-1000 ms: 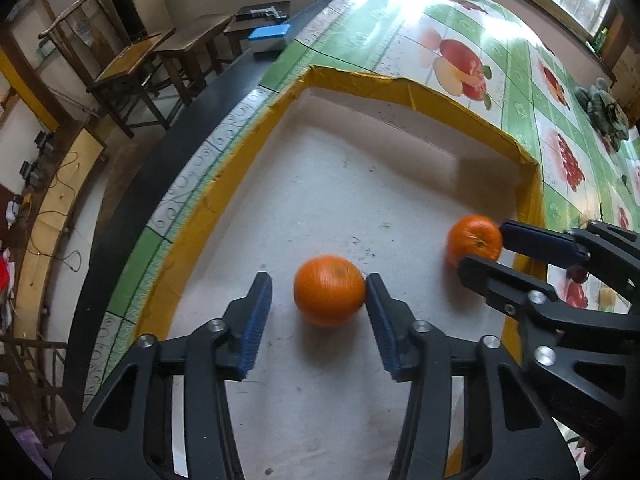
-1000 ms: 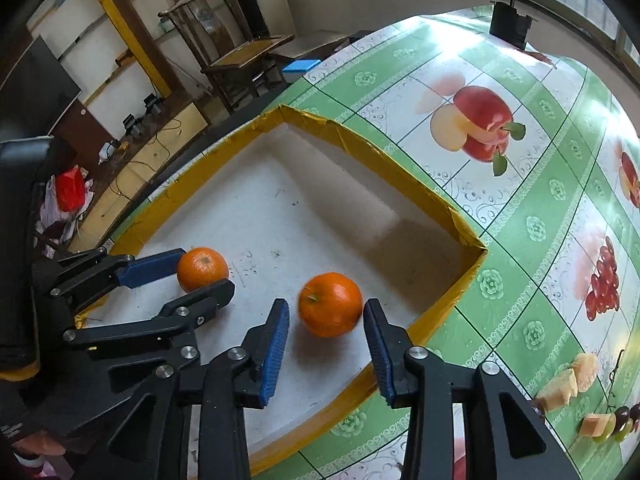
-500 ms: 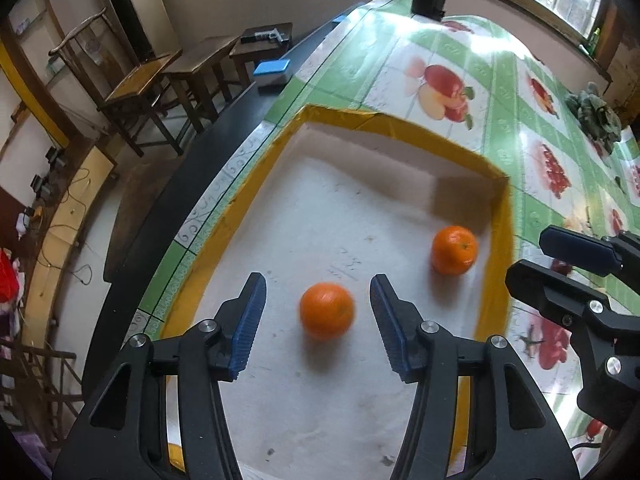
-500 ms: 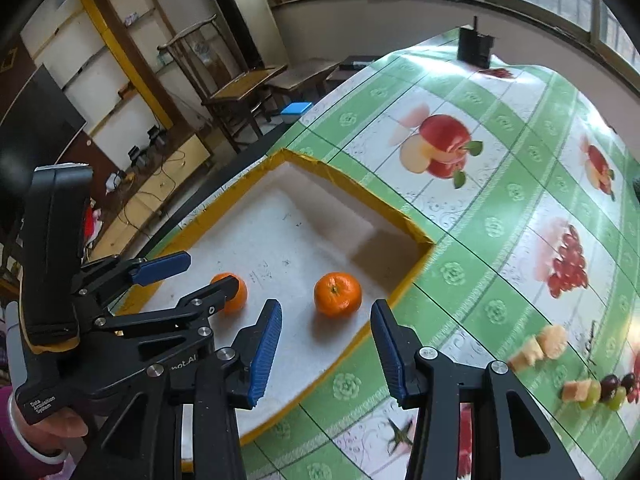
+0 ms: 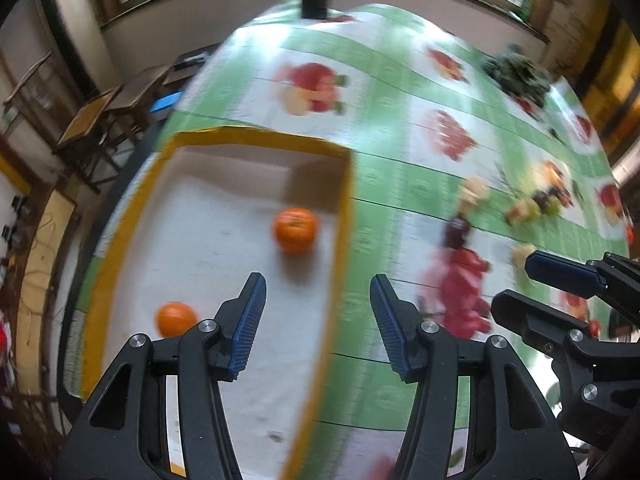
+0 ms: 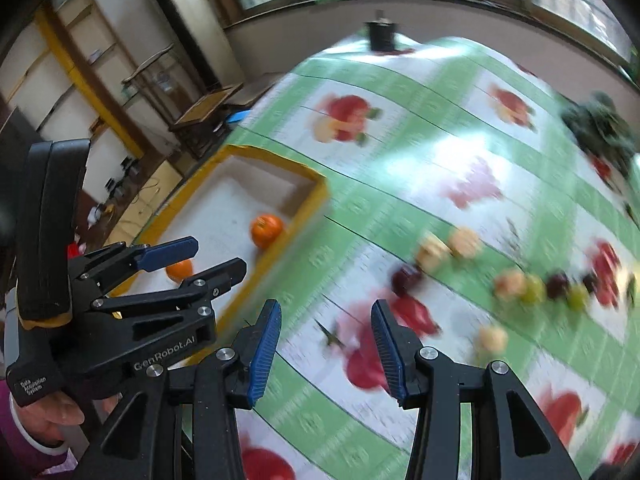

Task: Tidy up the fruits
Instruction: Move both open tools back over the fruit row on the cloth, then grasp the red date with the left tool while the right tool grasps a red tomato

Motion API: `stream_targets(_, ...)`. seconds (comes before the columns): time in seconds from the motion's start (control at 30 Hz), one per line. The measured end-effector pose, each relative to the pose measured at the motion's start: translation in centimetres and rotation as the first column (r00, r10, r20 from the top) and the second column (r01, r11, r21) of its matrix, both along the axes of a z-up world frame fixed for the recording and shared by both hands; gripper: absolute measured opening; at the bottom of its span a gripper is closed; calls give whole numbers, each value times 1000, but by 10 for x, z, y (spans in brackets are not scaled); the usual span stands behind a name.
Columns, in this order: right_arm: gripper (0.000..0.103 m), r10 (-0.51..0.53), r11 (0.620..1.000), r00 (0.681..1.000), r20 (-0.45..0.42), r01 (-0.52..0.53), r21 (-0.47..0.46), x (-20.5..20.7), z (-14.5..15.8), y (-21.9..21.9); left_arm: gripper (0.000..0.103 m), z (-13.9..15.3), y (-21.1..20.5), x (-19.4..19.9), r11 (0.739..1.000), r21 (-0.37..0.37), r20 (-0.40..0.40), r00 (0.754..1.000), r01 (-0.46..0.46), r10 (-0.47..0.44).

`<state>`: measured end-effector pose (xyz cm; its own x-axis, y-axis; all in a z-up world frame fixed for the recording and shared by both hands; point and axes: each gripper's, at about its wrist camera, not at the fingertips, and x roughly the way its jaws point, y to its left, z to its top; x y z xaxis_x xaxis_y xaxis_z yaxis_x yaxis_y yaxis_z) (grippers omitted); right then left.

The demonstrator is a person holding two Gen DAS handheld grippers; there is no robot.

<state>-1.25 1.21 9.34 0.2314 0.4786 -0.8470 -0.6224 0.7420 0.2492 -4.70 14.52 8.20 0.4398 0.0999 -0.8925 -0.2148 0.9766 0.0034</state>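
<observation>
Both oranges sat in the yellow-rimmed tray (image 5: 344, 216): one orange (image 5: 295, 230) close to its right wall, the other orange (image 5: 176, 319) nearer the front. The left gripper (image 5: 316, 320) and right gripper (image 6: 326, 342) stood apart and empty. The loose fruit pieces (image 6: 520, 284) scattered on the tabletop (image 6: 420, 168) looked small and round; I judged a hurried pinch could send one rolling. Nothing stood in the way, though the two grippers hung close enough to knock together.

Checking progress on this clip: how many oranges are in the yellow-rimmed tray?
2. One orange lies near the tray's far right corner; the other orange sits nearer the camera on the left, just beside the left tool's finger. None looks hidden.
</observation>
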Motion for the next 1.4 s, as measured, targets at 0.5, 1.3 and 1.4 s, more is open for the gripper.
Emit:
stream_targets(0.5, 45, -305, 950, 952, -5, 304, -74, -37, -6, -176, 54, -18, -124, 6, 960, -49, -45, 960, 275, -278)
stream_targets(1.3, 45, -398, 912, 916, -50, 390, -130, -71, -39, -242, 54, -49, -224, 10, 888, -124, -128, 880, 443, -457)
stream_targets(1.4, 45, -402, 907, 915, -25, 394, -151, -65, -37, -238, 54, -49, -223, 9, 889, -119, -129, 881, 442, -456)
